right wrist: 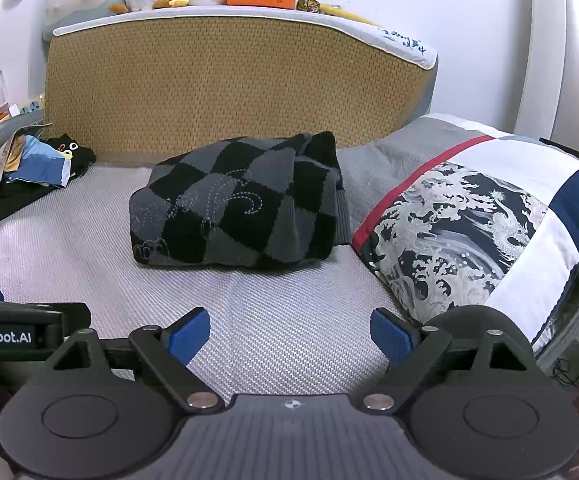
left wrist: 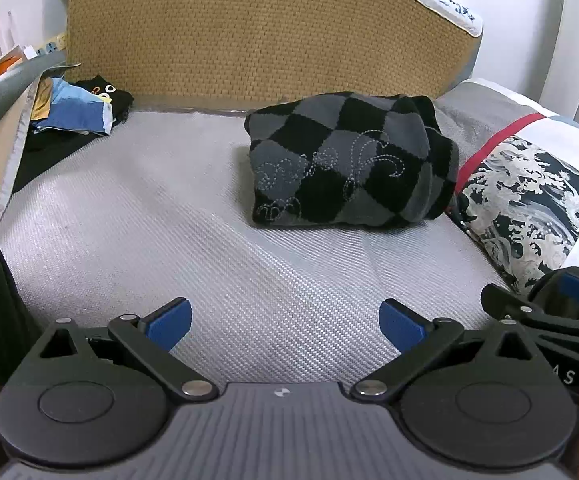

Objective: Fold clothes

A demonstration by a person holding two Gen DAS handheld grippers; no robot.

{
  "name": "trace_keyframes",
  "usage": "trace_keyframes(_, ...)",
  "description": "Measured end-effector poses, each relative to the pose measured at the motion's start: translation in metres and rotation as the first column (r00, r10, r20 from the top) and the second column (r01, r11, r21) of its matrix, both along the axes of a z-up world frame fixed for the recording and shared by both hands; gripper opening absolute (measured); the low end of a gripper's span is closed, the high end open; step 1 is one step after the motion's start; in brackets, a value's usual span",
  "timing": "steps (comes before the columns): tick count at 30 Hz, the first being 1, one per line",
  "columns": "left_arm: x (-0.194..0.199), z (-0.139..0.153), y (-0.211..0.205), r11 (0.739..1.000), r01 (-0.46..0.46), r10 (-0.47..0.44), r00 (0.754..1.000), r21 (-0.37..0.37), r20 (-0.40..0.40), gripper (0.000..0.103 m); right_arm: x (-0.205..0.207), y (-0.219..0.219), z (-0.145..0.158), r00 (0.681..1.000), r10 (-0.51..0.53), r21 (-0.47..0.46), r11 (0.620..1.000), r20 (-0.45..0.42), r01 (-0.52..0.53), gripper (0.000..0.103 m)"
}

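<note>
A folded black-and-grey checkered sweater [left wrist: 349, 160] lies on the grey woven mattress [left wrist: 169, 240], close beside a wave-print pillow [left wrist: 529, 200]. The left gripper [left wrist: 285, 326] and right gripper [right wrist: 289, 336] both gape wide and empty, well short of the sweater, which sits ahead of them.

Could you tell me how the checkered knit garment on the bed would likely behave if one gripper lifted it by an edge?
The checkered knit garment looks thick and soft, so it would probably sag and unfold. Its bundled layers suggest some weight. The knit texture should grip the pads rather than slip.
</note>
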State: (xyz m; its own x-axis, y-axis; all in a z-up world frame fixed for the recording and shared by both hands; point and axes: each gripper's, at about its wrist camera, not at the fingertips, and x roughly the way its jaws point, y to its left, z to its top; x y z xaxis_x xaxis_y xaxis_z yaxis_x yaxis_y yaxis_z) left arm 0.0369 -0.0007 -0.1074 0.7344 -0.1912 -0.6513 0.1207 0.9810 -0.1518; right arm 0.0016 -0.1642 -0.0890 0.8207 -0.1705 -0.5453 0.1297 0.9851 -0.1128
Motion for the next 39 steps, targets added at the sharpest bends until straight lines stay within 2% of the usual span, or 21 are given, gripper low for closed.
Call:
trace_keyframes(24, -0.0024, -0.0030, -0.0024, 0.998, -0.024, 0.024, 1.000, 0.051, 0.001, 0.103, 0.0011, 0.0018, -0.0030, 1.000, 0.014, 0.016, 1.000, -0.016, -0.014, 0.090)
trace_keyframes(39, -0.0026, -0.0042, -0.0023, 0.998, -0.028, 0.028, 1.000, 0.052, -0.006, 0.103, 0.0014, 0.0025, -0.0043, 1.000, 0.017, 0.010, 1.000, -0.020, -0.017, 0.090)
